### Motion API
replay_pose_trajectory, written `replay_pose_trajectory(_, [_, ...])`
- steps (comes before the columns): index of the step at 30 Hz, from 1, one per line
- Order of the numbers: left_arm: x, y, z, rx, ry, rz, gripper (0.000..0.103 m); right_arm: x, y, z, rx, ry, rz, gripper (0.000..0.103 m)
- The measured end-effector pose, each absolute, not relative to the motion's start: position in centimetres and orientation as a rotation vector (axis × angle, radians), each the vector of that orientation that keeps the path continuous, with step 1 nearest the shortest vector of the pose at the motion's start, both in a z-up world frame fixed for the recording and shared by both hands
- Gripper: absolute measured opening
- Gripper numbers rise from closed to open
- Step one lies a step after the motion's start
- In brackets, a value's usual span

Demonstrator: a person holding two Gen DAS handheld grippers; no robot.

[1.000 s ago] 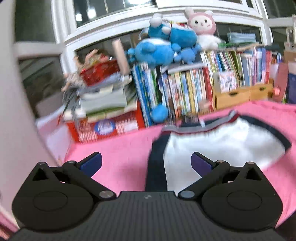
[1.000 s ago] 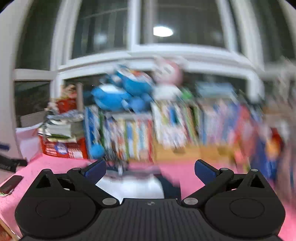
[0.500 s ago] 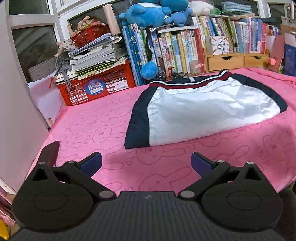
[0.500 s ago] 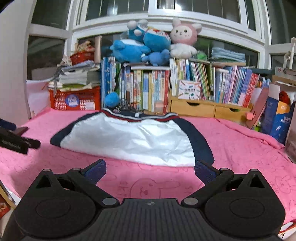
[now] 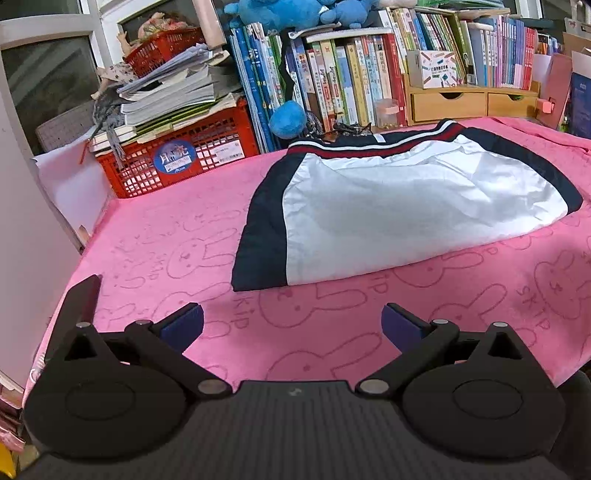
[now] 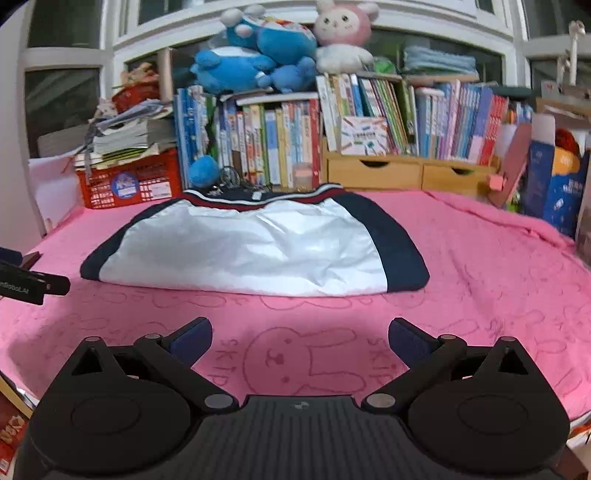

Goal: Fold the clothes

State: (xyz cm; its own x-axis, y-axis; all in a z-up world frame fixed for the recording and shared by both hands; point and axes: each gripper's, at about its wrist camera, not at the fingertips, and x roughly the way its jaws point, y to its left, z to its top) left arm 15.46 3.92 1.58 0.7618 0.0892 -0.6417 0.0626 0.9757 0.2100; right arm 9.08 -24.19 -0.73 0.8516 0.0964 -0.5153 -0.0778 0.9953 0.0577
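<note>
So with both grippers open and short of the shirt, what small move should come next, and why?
Probably bring both grippers forward to the shirt's near hem. The left gripper and right gripper hang open over the bare pink cloth, holding nothing, and the shirt lies flat.

White garment [image 5: 406, 206] edged in navy side panels, red-and-white striped band at the far hem. Hot-pink blanket [image 6: 480, 295] printed with outlined bunnies and "SKIP". Red crate [image 5: 177, 155], blue plush toys [image 6: 251, 55], pink-and-white bunny plush [image 6: 345, 33] behind.
</note>
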Motion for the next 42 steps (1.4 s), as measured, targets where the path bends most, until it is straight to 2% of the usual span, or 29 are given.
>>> replay_pose_trajectory(13, [21.8,-0.2,0.9,0.185,0.699,-0.029,0.103,14.5,-31.7,-4.6,0.281,0.552,-0.065,0.103])
replay_pose_trajectory(18, [25.2,-3.4,-0.5,0.17,0.683,-0.023,0.103,17.5,-36.2,-6.8,0.636,0.542,-0.02,0.099])
replay_pose_trajectory(21, [26.9,-5.5,-2.2,0.188,0.685,-0.027,0.103,18.8,-37.8,-7.9,0.814,0.474,0.008,0.099])
replay_pose_trajectory(30, [27.8,-6.5,-5.6,0.171,0.64,-0.073,0.103,22.7,-36.6,-7.9,0.754,0.494,-0.01,0.101])
replay_pose_trajectory(40, [28.0,-6.1,-5.8,0.128,0.641,-0.092,0.103,25.7,-35.3,-8.2,0.743,0.463,-0.007,0.103])
replay_pose_trajectory(41, [28.1,-5.9,-5.8,0.113,0.645,-0.098,0.103,26.1,-35.1,-8.3,0.734,0.463,-0.013,0.098])
replay_pose_trajectory(42, [28.2,-5.7,-5.8,0.1,0.65,-0.104,0.103,26.2,-35.3,-8.3,0.767,0.48,-0.024,0.081])
